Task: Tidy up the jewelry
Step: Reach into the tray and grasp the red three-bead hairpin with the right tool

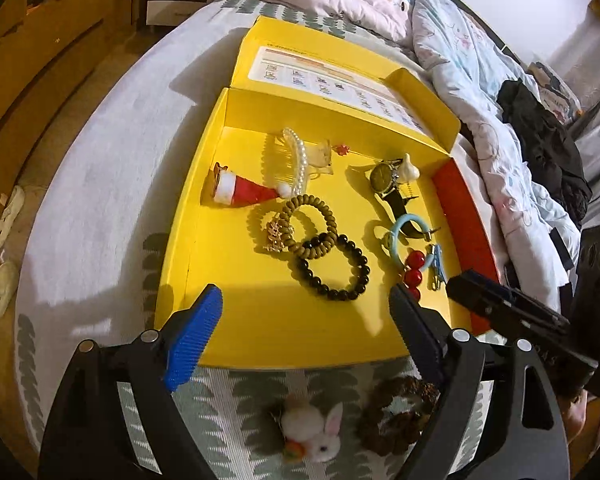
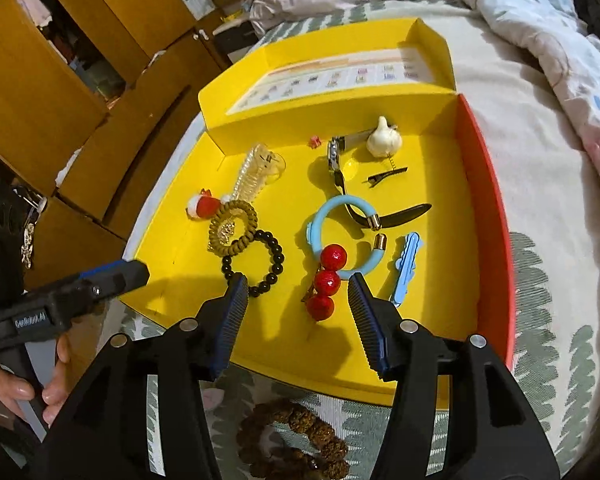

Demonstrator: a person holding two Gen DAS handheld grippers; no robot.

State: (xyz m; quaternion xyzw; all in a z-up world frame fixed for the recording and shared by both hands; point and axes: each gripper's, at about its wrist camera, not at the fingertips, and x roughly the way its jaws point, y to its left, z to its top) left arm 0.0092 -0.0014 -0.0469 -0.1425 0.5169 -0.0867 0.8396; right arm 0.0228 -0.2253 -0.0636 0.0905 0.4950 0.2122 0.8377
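Two tongs hover over near edge of yellow box (image 1: 204, 208) on bed (image 1: 100, 152) — both empty. Left tongs (image 1: 306, 312) spread wide; right tongs (image 2: 298, 300) parted about halfway, nothing between pads. Jewelry inside box: black bead bracelet (image 1: 334, 268) overlapping brown coil hair tie (image 1: 308, 222), red bead clip (image 2: 327, 282) just ahead of right tongs, blue bangle (image 2: 342, 236), watch (image 1: 384, 178), Santa-hat clip (image 1: 240, 190). Outside box, on bed by near wall — rabbit hair clip (image 1: 316, 436) and brown seed bracelet (image 1: 396, 416).
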